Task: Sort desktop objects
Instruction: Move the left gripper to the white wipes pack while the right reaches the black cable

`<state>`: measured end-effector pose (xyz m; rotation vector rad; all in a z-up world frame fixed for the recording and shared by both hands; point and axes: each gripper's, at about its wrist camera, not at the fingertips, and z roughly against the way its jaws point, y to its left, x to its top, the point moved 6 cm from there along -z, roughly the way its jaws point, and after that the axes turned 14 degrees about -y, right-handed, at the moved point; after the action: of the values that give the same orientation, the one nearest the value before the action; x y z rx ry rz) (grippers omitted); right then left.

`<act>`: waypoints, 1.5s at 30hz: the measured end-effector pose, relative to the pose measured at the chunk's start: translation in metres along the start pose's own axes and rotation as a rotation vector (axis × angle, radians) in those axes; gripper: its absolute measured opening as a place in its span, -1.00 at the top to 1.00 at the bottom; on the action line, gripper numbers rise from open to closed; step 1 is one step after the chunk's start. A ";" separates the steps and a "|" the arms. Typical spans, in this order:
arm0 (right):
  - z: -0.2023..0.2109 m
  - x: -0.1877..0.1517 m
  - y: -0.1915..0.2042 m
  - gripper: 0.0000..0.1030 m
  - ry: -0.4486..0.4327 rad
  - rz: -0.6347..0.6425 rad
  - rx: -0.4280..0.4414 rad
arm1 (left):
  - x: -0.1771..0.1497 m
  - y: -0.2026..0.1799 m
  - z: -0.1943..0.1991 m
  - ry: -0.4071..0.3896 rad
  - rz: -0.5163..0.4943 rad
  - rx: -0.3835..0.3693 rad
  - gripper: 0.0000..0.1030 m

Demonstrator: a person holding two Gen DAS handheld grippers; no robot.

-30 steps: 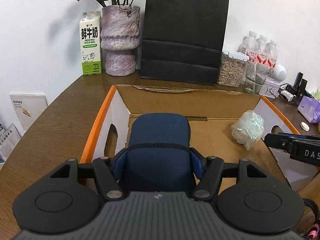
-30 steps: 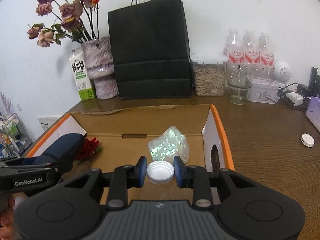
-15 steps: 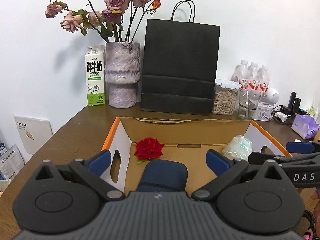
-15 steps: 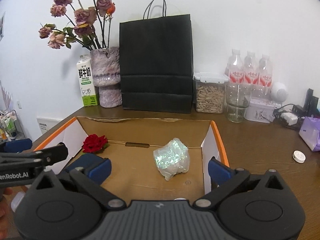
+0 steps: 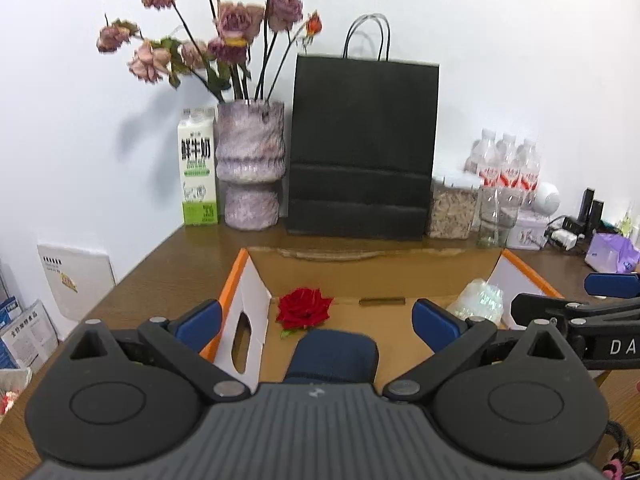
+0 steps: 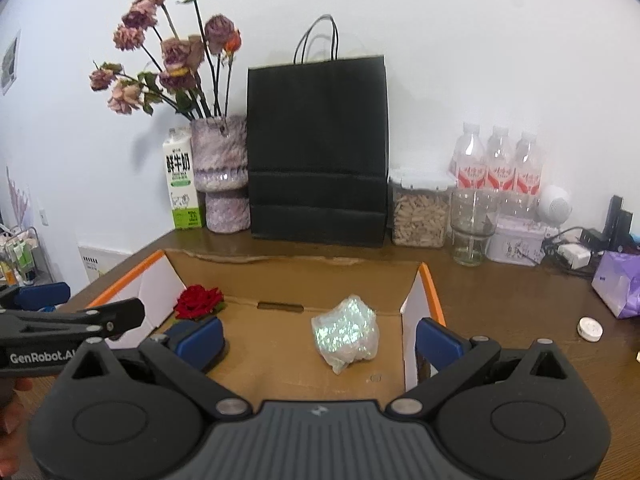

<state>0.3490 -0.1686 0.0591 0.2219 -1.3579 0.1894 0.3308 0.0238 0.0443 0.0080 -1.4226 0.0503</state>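
Both tongs are standing wide open and gripping nothing. The left tongs [image 5: 316,318] are hanging over the near left part of a cardboard box [image 5: 372,266] sitting on the wooden worktop [image 5: 160,276]; a dark blue case [image 5: 334,354] is lying on the box floor directly below the gap between their blue fingers [image 5: 200,320], touching neither. A red rose [image 5: 304,306] is resting just beyond the case, toward the far left corner. The right tongs [image 6: 318,334] are hovering over the near right part of the same box, and a crumpled iridescent wrapper [image 6: 346,330] is lying on the floor just ahead of them, between their fingers but apart from both. A small white cap [image 6: 589,328] is sitting on the worktop well to the right of the right tongs, outside the box. A black paper bag [image 6: 318,152] is standing beyond the box, against the wall.
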 end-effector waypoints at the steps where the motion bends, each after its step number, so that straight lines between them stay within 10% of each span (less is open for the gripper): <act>1: 0.004 0.004 0.001 -1.00 -0.013 0.004 0.004 | 0.003 0.000 0.003 -0.009 0.001 -0.002 -1.00; 13: 0.074 0.019 0.013 -1.00 -0.087 0.067 0.032 | 0.023 -0.006 0.050 -0.056 -0.043 -0.014 -1.00; 29: 0.164 -0.036 0.010 -1.00 -0.036 0.100 0.009 | -0.029 0.008 0.132 0.011 -0.015 -0.012 -1.00; 45: 0.159 -0.072 -0.011 -1.00 0.067 0.081 -0.036 | -0.054 0.016 0.136 0.072 0.016 -0.016 -1.00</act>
<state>0.1874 -0.2221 0.0197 0.1293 -1.3037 0.2383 0.1882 0.0336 0.0104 -0.0184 -1.3512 0.0523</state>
